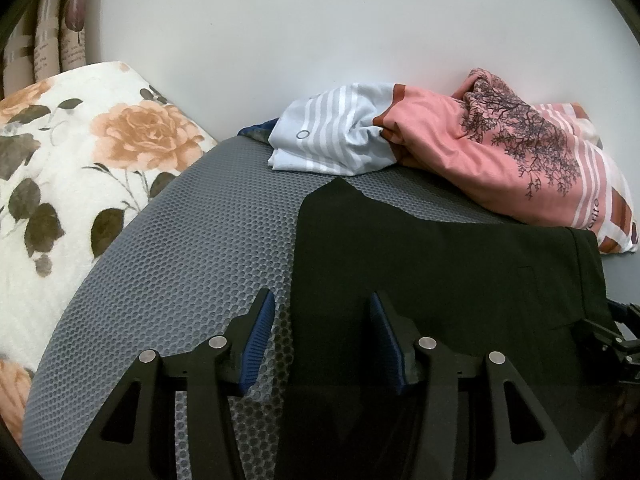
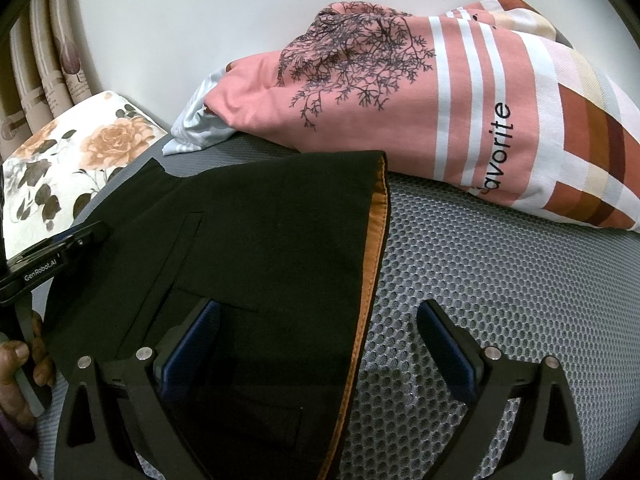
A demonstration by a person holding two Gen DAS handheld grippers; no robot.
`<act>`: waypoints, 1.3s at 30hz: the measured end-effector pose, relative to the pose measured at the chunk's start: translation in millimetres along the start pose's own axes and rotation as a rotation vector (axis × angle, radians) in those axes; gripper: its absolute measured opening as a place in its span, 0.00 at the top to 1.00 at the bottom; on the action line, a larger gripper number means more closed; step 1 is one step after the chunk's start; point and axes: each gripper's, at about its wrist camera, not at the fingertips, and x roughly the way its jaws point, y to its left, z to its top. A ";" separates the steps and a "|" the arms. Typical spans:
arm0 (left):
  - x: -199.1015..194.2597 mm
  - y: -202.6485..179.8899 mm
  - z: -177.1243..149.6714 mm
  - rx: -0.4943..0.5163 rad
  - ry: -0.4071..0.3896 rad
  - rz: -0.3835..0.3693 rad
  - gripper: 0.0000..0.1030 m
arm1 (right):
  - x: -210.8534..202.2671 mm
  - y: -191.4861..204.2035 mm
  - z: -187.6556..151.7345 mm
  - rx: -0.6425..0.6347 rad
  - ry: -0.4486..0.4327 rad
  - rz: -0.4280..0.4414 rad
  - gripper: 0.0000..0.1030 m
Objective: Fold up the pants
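Pants (image 2: 256, 240) – soft, limp, light (judged) | grip tan-lined waistband, 12 o'clock | left gripper (image 1: 322, 340), right gripper (image 2: 318, 344) – both spread, holding nothing

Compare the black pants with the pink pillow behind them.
The black pants lie flat and plain on the grey mesh mattress, with an orange lining edge; the pink pillow is plump, printed with a tree, white stripes and lettering. The pants are nearer the camera, the pillow against the wall. Both rest on the mattress.

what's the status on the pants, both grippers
Left gripper open, right gripper open, nothing held. Black pants flat on grey mat. Pink bedding touches the far edge.
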 end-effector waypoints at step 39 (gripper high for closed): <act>-158.2 94.1 73.9 0.062 -0.421 0.283 0.00 | -154.4 37.1 -19.9 -0.045 -0.268 0.074 0.03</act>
